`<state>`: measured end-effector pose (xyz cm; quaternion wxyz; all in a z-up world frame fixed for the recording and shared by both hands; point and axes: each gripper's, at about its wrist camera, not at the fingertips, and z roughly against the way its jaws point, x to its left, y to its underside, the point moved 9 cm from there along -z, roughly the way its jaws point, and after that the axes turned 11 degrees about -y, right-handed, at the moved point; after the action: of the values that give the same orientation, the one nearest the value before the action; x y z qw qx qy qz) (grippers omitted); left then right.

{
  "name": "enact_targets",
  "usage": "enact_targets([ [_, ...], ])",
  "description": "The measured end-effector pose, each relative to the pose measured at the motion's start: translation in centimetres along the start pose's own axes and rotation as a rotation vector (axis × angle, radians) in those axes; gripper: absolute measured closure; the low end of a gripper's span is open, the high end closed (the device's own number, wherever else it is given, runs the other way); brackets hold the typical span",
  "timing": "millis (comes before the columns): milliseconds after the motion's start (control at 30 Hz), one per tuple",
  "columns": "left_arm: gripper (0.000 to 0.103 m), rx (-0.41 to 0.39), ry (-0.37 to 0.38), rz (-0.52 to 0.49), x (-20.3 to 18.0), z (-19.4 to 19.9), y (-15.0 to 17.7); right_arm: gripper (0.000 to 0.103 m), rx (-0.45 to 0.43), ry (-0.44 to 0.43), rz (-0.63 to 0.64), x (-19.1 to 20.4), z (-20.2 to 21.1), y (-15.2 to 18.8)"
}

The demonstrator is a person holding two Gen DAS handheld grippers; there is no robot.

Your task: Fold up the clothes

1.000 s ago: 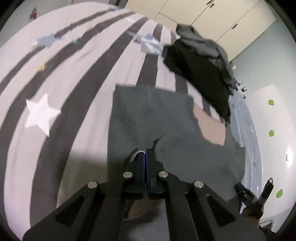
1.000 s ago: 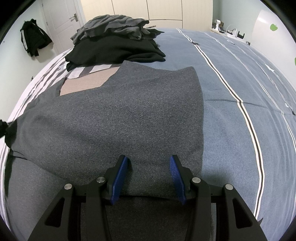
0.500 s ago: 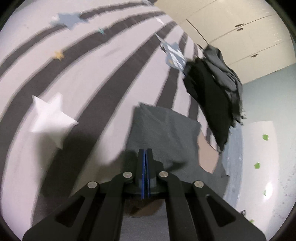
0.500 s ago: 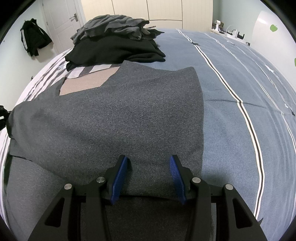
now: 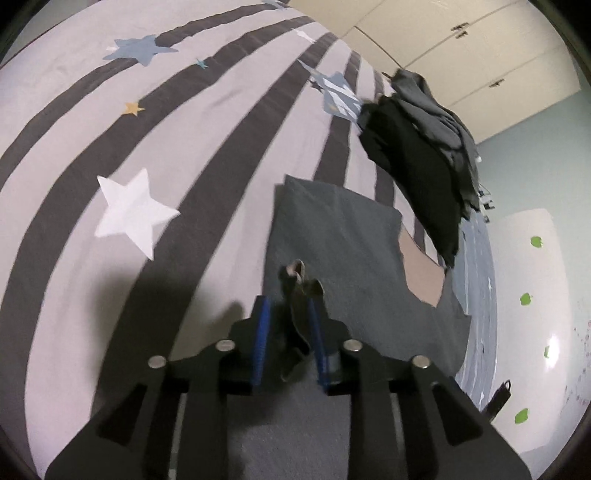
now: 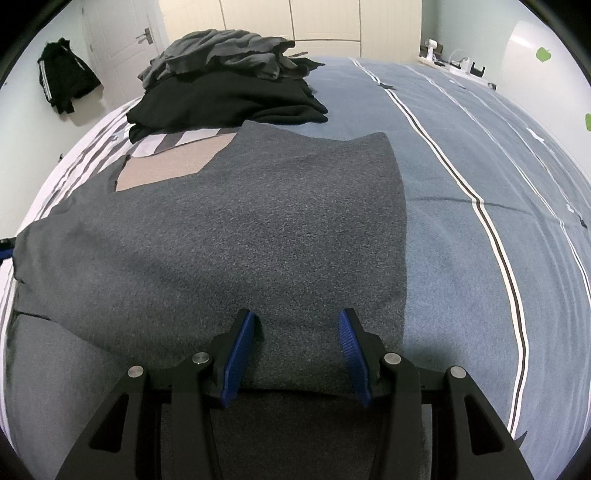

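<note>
A speckled charcoal-grey knitted sweater (image 6: 236, 236) lies spread flat across the bed, part on the blue bedcover with thin white-and-black stripes (image 6: 480, 155) and part on the pale bedcover with broad dark stripes and star shapes (image 5: 122, 155). A beige panel (image 6: 170, 166) shows near its far left edge. Beyond it, touching its far hem, sits a heap of black and grey clothes (image 6: 229, 85).

The left gripper (image 5: 286, 314) is over the sweater's edge on the striped side, tilted downward. Its jaws are opening, and a crumpled fold of the grey fabric (image 5: 299, 284) stands up between the blue pads; the right pad seems to have cloth lying against it, though the blur makes it hard to say whether anything is pinched at all.

The right gripper (image 6: 295, 339) rests low over the near part of the sweater, its blue-lined jaws parted with flat knit between them, not squeezing it.

A black jacket with white stripes (image 6: 62, 81) hangs by the white door (image 6: 122, 44), and cream wardrobe doors (image 6: 295, 18) run along the far wall.
</note>
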<state>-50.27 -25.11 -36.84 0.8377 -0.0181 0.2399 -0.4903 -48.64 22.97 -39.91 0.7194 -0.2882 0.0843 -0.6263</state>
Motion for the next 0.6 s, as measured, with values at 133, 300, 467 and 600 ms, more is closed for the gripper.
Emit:
enact_targets([
  [133,0.068,-0.003,-0.012,-0.038,-0.6,-0.5,0.9,0.059,0.003,-0.002,0.005,0.0,0.0,0.0],
  [300,0.068,-0.042,-0.013,0.019,0.8,0.5,0.7,0.059,0.004,-0.005,0.009,-0.1,0.0,0.0],
  [467,0.067,-0.057,0.037,-0.038,0.2,2.0,1.3,0.059,0.003,-0.001,0.002,-0.1,0.0,0.0],
  [600,0.066,-0.032,0.005,-0.123,-0.7,1.0,2.5,0.059,0.004,-0.002,0.004,0.0,0.0,-0.1],
])
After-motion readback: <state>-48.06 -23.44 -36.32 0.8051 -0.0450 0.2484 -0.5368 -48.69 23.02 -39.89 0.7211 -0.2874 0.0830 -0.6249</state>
